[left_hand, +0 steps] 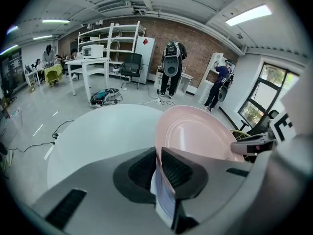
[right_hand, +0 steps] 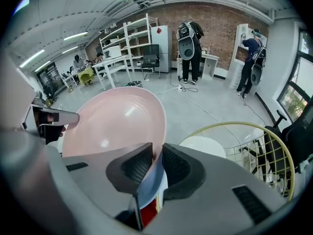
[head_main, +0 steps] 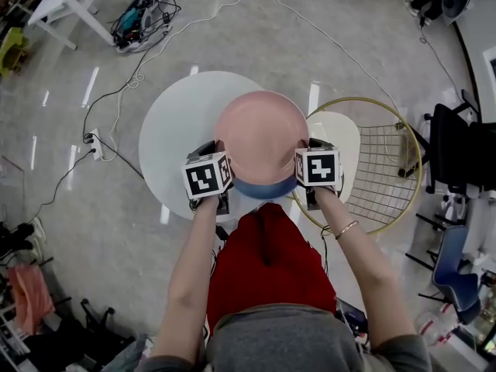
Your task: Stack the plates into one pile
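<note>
1. Closest to the head camera are the person's grey top (head_main: 310, 339) and a red cloth (head_main: 267, 262) at the lap, with both forearms reaching forward.
2. At the left rim, the left gripper (left_hand: 157, 160) is clamped on the pink plate (head_main: 261, 134) and on the blue plate (head_main: 265, 190) lying directly under it.
3. On the opposite rim, the right gripper (right_hand: 155, 161) pinches the same two edges together.
4. Gripping opposite sides probably keeps the pair level and lets both plates travel as one pile without sliding apart.
5. The two plates appear to be carried over the right edge of the white round table (head_main: 174, 122), just beside a yellow-rimmed wire basket (head_main: 387, 161).
6. Smooth and glossy, the pink plate is round and shallow, with faint rings inside and light glinting off it. Only a thin blue crescent shows of the lower plate.
7. The jaw pads are black and ribbed, which suits slippery glazed rims.
8. A white disc (head_main: 341, 142) lies in the basket. Whether it is another plate I cannot tell.
</note>
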Available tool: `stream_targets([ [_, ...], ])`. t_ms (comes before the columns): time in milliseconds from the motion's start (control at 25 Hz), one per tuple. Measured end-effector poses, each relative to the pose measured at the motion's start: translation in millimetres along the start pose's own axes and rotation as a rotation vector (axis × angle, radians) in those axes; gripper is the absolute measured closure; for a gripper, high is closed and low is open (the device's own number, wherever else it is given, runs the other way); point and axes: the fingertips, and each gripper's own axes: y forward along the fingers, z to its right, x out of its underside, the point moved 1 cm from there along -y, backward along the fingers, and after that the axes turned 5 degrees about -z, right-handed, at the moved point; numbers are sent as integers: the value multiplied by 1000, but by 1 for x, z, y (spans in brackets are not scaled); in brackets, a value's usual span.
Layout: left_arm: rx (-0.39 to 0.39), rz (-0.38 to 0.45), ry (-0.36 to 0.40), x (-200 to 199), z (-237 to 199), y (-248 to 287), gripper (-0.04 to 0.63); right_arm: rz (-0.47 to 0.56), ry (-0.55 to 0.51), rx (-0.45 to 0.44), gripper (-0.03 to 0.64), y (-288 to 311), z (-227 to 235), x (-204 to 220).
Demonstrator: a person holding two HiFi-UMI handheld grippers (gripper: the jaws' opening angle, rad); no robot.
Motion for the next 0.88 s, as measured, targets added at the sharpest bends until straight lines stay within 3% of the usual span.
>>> stream_targets([
  [360, 9, -18, 74, 19, 18, 6, 552, -16, 67, -21, 538, 5, 8, 47],
  [880, -30, -71, 108, 46, 14, 19, 552, -35, 48, 10, 538, 14, 6, 72],
])
